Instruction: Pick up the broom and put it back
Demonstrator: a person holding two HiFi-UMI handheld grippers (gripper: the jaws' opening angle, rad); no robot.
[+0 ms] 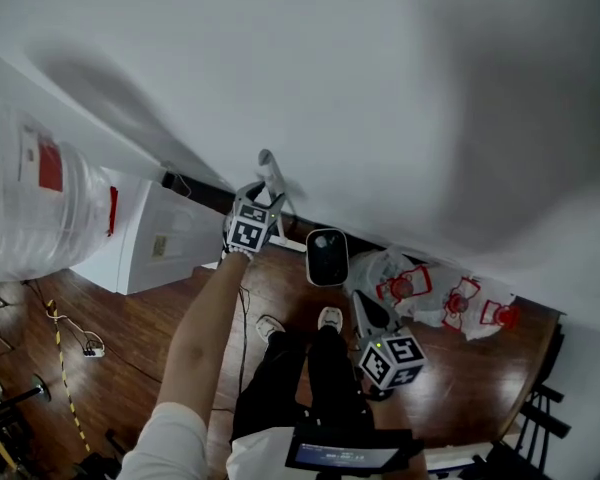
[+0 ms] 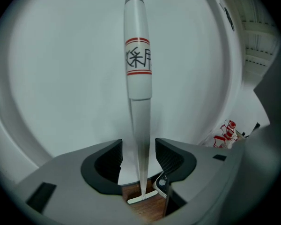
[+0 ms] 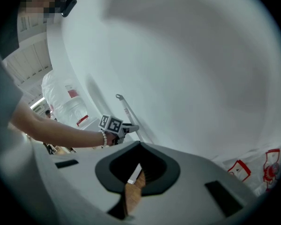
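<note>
The broom's white handle (image 2: 138,64), with red bands and black characters, leans upright against the white wall (image 1: 380,88). Its foot (image 2: 142,198) rests on the wooden floor. My left gripper (image 2: 138,156) is open, and the handle runs between its jaws with a gap on each side. In the head view the left gripper (image 1: 265,213) sits at the handle (image 1: 271,173), arm stretched towards the wall. The right gripper view shows that left gripper (image 3: 124,128) at the handle (image 3: 126,109). My right gripper (image 3: 140,143) is shut and empty, held low by my legs (image 1: 364,308).
A black-and-white bin (image 1: 326,256) stands by the wall right of the broom. White bags with red print (image 1: 450,298) lie further right. A white cabinet (image 1: 170,238) and a large clear water bottle (image 1: 30,218) are at the left. A cable (image 1: 65,338) crosses the floor.
</note>
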